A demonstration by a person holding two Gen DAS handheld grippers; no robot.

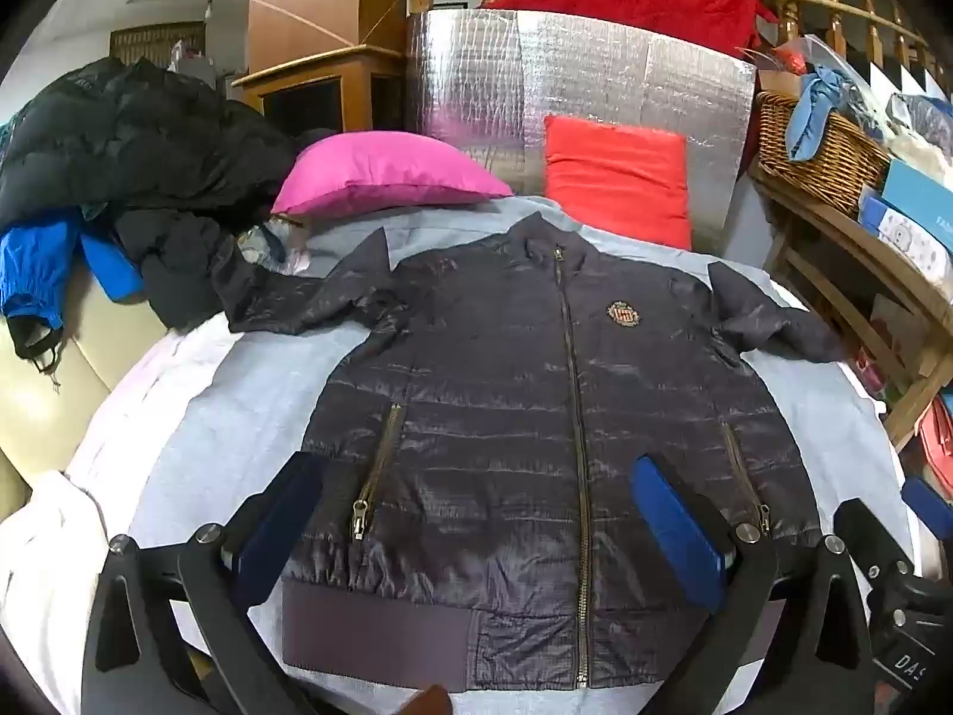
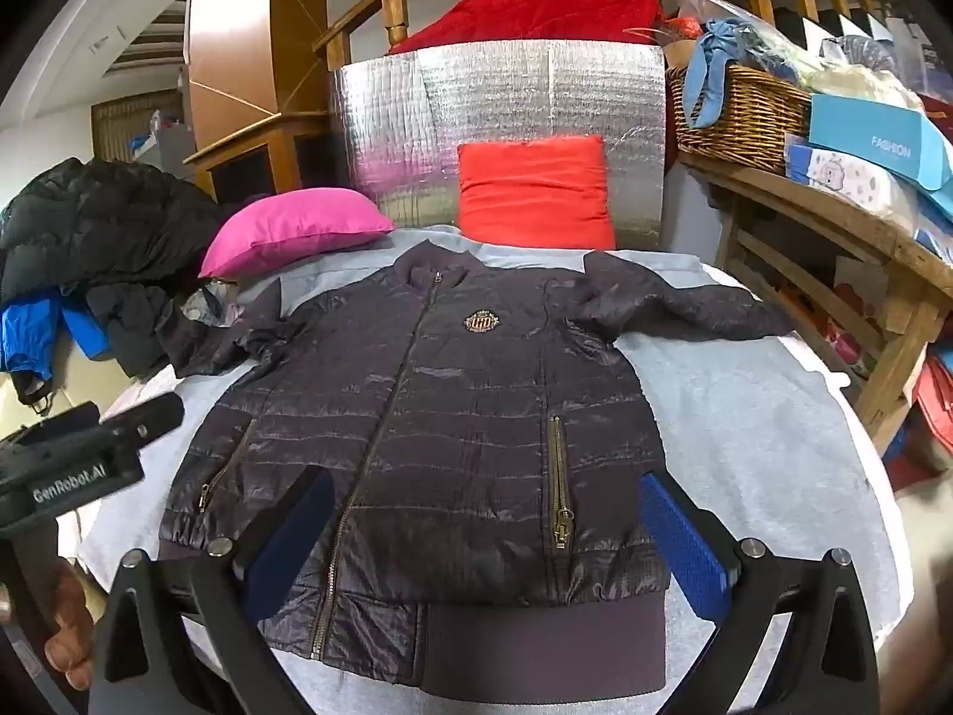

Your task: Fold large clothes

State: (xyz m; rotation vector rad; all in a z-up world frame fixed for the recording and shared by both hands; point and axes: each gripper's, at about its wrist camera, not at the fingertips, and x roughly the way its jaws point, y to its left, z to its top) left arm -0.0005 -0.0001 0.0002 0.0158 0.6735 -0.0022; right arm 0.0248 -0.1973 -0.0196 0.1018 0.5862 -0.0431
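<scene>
On the grey sheet (image 1: pixel 238 417) covering the bed, a dark quilted jacket (image 1: pixel 536 405) lies flat, front up, zipped closed, collar toward the far end and ribbed hem nearest the cameras; both sleeves spread out sideways, the left-of-frame one crumpled near a pile of clothes (image 1: pixel 137 179). Chest badge (image 1: pixel 622 314) and two pocket zips visible. Left gripper (image 1: pixel 476 530) hovers low over the hem area, jaws released and wide apart, nothing between the blue pads, not clearly touching the fabric. Right gripper (image 2: pixel 488 542) same: spread wide above the lower front of the jacket, holding nothing. In the right wrist view the left gripper's body shows at the left edge with a hand (image 2: pixel 65 625) below it. Behind the jacket: pink pillow (image 1: pixel 387 173), red cushion (image 1: pixel 619 179) leaning on a silver foil panel (image 1: pixel 595 77), wicker basket (image 1: pixel 816 149) on a wooden shelf at right
</scene>
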